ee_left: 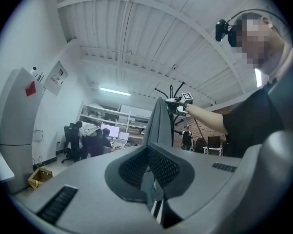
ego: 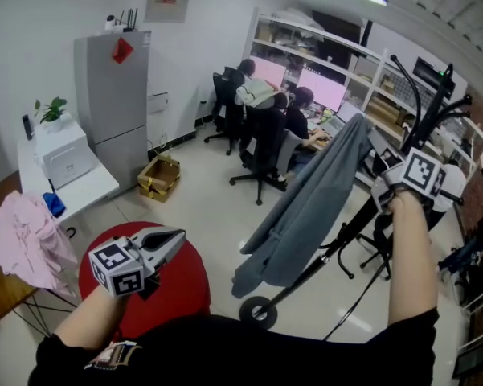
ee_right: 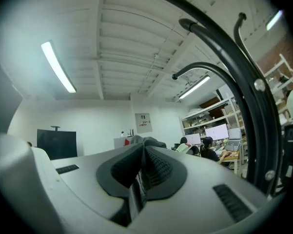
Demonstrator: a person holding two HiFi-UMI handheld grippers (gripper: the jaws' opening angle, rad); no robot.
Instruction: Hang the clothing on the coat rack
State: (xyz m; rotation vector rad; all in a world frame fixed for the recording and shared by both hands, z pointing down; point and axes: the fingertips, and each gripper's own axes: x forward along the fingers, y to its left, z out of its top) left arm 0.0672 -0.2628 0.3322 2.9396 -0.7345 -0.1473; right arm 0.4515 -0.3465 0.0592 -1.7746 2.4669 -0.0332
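A grey garment (ego: 317,195) hangs draped from the top of a black coat rack (ego: 424,95), whose pole slants down to a ring base (ego: 257,312). My right gripper (ego: 398,185) is raised at the garment's top edge beside the rack's curved hooks (ee_right: 248,96). Its jaws (ee_right: 144,147) are shut, with a thin strip of grey cloth between the pads and a fold of the garment (ee_right: 147,141) just past the tips. My left gripper (ego: 175,238) is held low over a red stool, shut and empty. From the left gripper (ee_left: 148,152) the garment (ee_left: 158,123) shows far ahead.
A round red stool (ego: 189,288) stands below my left gripper. A pink garment (ego: 28,244) lies on a wooden table at the left. A grey fridge (ego: 112,103), a cardboard box (ego: 159,177) and people seated on office chairs at desks (ego: 265,115) fill the back.
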